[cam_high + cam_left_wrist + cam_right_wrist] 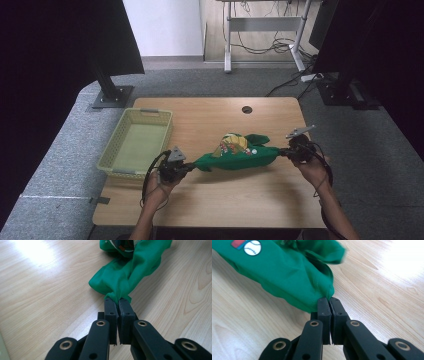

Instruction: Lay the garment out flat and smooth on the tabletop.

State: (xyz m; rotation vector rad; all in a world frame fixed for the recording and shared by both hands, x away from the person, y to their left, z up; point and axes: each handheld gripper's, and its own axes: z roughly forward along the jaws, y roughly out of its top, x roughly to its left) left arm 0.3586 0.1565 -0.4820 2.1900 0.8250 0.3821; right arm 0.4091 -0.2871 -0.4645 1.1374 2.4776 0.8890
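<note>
Right now the left claw (189,166) is clamped on one end of a green cloth (237,156), and the right claw (283,152) is clamped on the opposite end, so the fabric stretches between the two as a bunched, sagging roll above the wooden worktop (210,200). From the left gripper view, the left claw (117,300) has its jaws pressed together with a pinch of green cloth (125,275) squeezed between the tips; the cloth fans out ahead of the claw and twists away toward a patterned part at the far end. From the right gripper view, the right claw (329,300) likewise has its jaws tight on a gathered corner of the cloth (287,275), which spreads ahead and to the left of the tips. A small baseball print (252,247) with a red and blue patch beside it sits on the fabric farther ahead of that claw. In the high view a colourful printed patch (232,143) shows on top of the roll, roughly midway between the claws. A pale yellow-green basket (142,117) stands on the worktop just beyond the left claw, apart from the cloth. A round hole (247,109) in the worktop lies well beyond the cloth.
</note>
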